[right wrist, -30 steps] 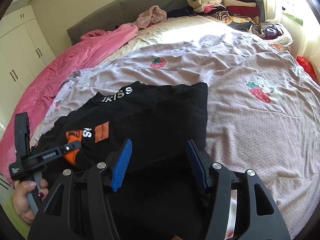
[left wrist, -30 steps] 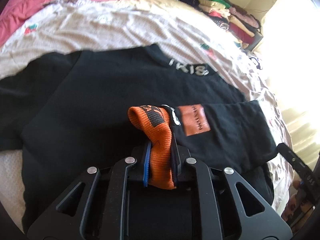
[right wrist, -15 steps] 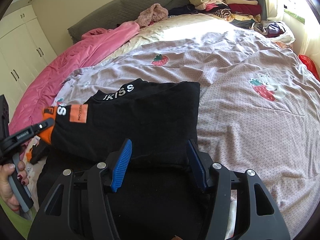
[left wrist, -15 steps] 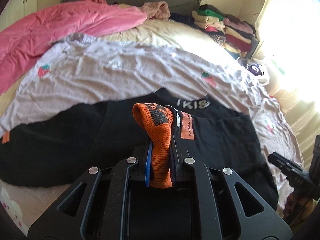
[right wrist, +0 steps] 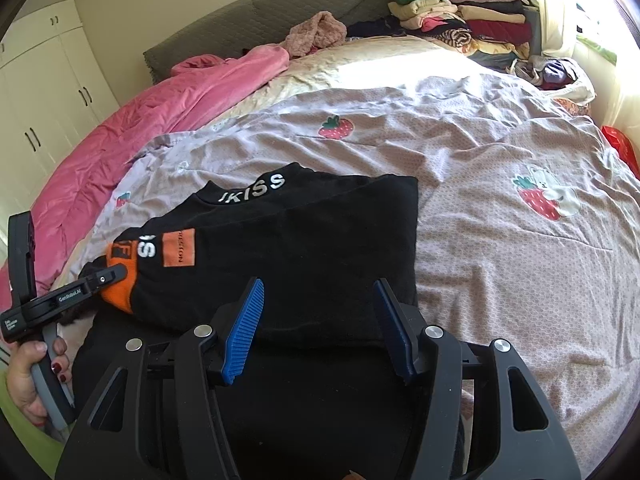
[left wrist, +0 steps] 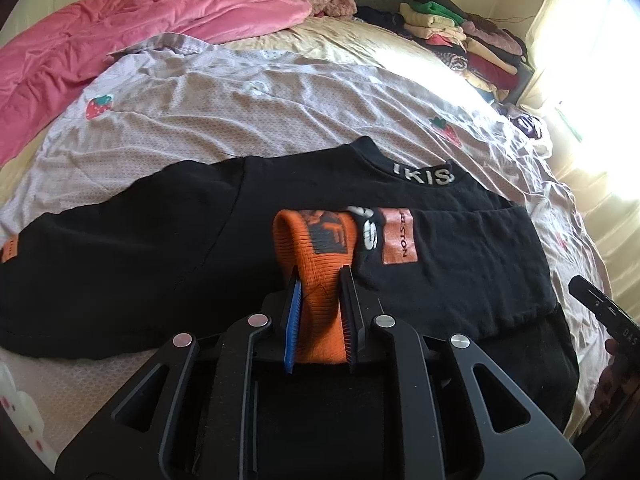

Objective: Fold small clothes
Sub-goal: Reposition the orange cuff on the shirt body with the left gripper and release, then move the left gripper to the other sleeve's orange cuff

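Observation:
A black sweatshirt (left wrist: 168, 240) with white "IKISS" lettering on its collar lies spread on the bed; it also shows in the right wrist view (right wrist: 320, 248). One sleeve with an orange cuff (left wrist: 316, 248) and an orange patch (left wrist: 399, 242) is folded across the body. My left gripper (left wrist: 319, 276) is shut on the orange cuff and shows at the left of the right wrist view (right wrist: 116, 274). My right gripper (right wrist: 320, 292) is open and empty, hovering over the sweatshirt's lower part.
The bed has a pale sheet with strawberry prints (right wrist: 520, 160). A pink duvet (left wrist: 120, 28) lies at the far left. A stack of folded clothes (right wrist: 460, 16) sits at the far right by the window. White wardrobes (right wrist: 40, 100) stand to the left.
My left gripper has carried the orange cuff across the sweatshirt body towards the left and a little lower. The right gripper has stayed open and nearly still.

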The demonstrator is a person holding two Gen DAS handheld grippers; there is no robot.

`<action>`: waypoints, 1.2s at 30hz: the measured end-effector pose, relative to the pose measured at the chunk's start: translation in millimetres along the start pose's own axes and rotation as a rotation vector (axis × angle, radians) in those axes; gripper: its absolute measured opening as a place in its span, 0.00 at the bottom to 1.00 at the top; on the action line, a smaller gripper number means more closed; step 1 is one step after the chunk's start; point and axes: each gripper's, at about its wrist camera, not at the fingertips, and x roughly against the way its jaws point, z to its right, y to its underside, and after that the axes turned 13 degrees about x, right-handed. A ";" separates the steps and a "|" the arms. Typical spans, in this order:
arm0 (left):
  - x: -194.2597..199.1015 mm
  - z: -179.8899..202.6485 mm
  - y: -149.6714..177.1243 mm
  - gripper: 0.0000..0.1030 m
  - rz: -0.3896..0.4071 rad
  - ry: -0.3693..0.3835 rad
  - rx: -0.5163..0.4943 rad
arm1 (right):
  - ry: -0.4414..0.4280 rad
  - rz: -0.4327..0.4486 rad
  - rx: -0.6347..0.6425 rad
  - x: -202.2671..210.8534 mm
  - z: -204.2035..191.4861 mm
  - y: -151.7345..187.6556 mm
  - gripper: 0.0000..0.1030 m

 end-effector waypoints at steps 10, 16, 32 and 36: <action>16.8 9.1 1.8 0.11 0.004 0.044 -0.047 | -0.016 -0.003 0.035 -15.7 -19.0 -9.8 0.54; -27.3 19.2 27.2 0.20 -0.127 -0.013 -0.108 | -0.024 -0.018 0.055 -23.9 -28.4 -12.6 0.54; -25.2 6.0 28.8 0.31 -0.144 0.049 -0.044 | 0.072 -0.189 -0.017 -73.4 3.4 10.1 0.63; -18.1 7.9 28.3 0.43 -0.147 0.064 -0.048 | 0.081 -0.179 0.010 -66.6 -6.5 7.6 0.65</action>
